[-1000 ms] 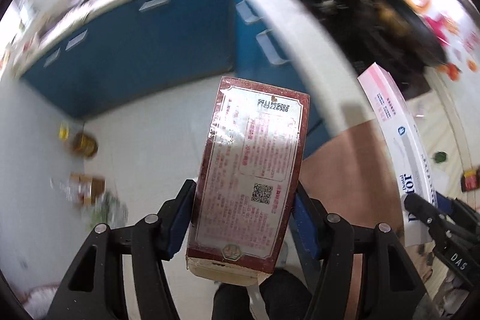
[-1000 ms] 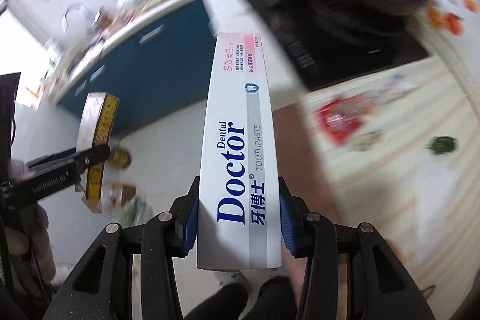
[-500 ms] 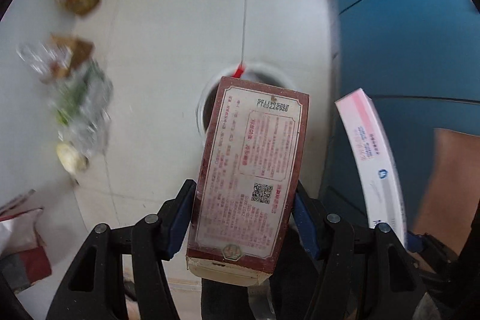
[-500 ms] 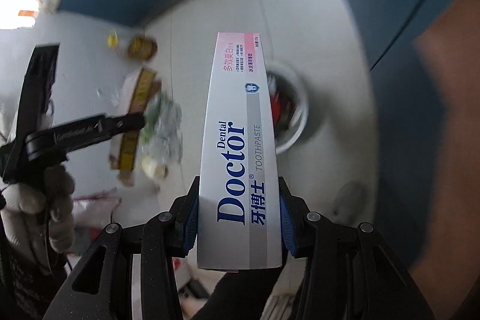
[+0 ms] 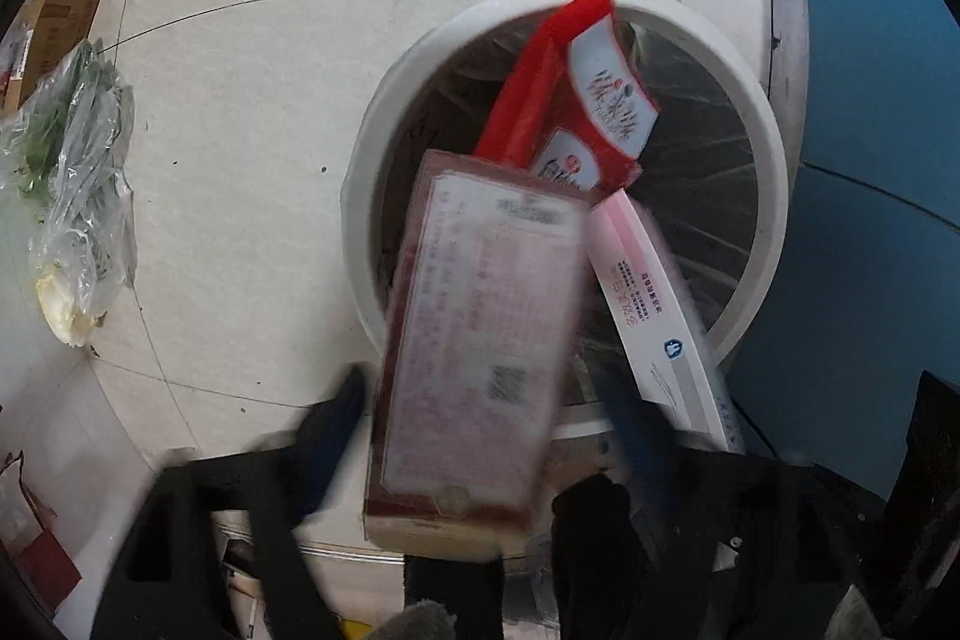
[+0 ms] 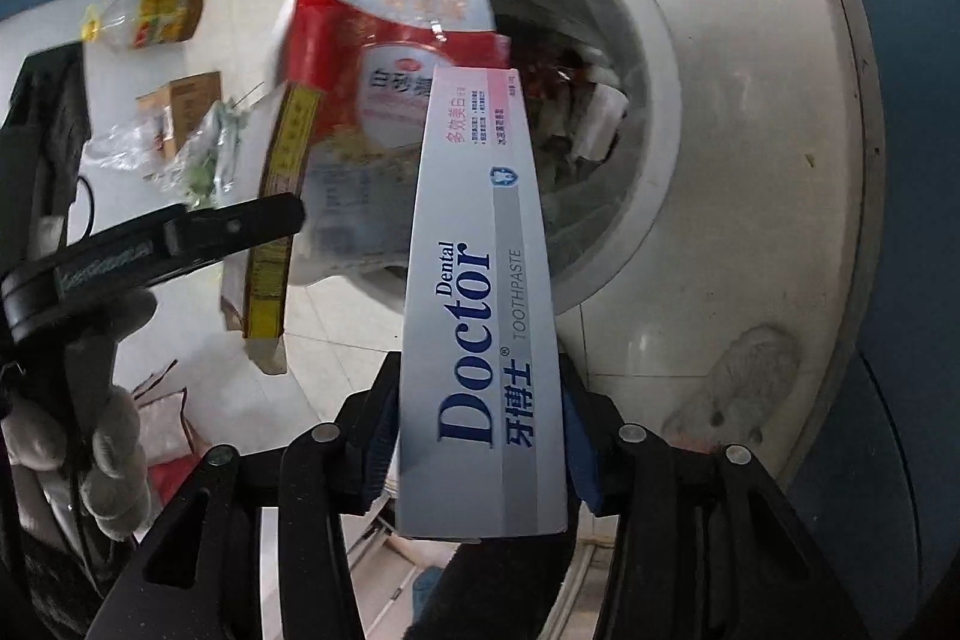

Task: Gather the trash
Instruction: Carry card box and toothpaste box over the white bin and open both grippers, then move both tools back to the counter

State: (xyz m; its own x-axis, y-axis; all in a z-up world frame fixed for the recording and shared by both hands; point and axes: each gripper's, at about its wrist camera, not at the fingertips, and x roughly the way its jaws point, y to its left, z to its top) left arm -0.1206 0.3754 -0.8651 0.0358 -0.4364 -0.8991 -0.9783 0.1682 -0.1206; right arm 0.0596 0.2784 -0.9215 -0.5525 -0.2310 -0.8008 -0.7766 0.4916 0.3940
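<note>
Low in the left wrist frame, the left hand-held gripper [image 5: 480, 436] stands released around a blurred red box [image 5: 474, 340] over the white bin [image 5: 372, 148]. Centre of the right wrist frame, the right hand-held gripper [image 6: 480, 442] is clamped on a toothpaste box [image 6: 480, 316] above the bin's rim.

Even, soft lighting; fisheye-curved dark edges; the red box [image 5: 474, 340] smears with motion blur, its print perhaps unreadable.
</note>
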